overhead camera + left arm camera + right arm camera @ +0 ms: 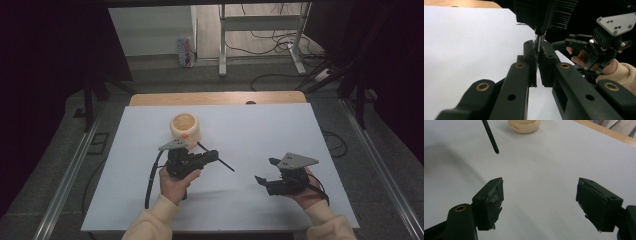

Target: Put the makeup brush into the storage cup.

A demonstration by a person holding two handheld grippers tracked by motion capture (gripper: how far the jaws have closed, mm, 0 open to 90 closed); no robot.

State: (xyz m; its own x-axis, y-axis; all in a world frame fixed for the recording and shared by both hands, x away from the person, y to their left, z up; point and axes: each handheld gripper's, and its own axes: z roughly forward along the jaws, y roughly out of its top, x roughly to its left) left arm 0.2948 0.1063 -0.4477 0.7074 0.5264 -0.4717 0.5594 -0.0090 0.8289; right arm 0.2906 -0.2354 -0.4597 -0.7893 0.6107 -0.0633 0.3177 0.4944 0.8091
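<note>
Black jaws of my left hand-held gripper (pixel 537 62) sit closest to the camera that rides on it, and they are pressed together on something thin. It looks like the end of the long black stick (pixel 220 161), though I cannot see the pinch clearly. From the high view the stick pokes out of that hand-held gripper, over the white tabletop (pixel 250 130), toward my other hand. From the right gripper view its tip hangs just above the white sheet.

Next comes the cream pot (pixel 184 127), standing upright just behind my left hand, near the far side of the tabletop. A small orange bit (pixel 184 135) sits on its front.

My right hand-held gripper (pixel 265 172) is wide open with nothing in it, well apart from the stick.

I think the job now is to get the stick into the pot. To do it well I should keep the left squeeze tight, turn the stick slowly toward the pot's mouth, and not bump the rim, because the pot looks light and could tip over.
</note>
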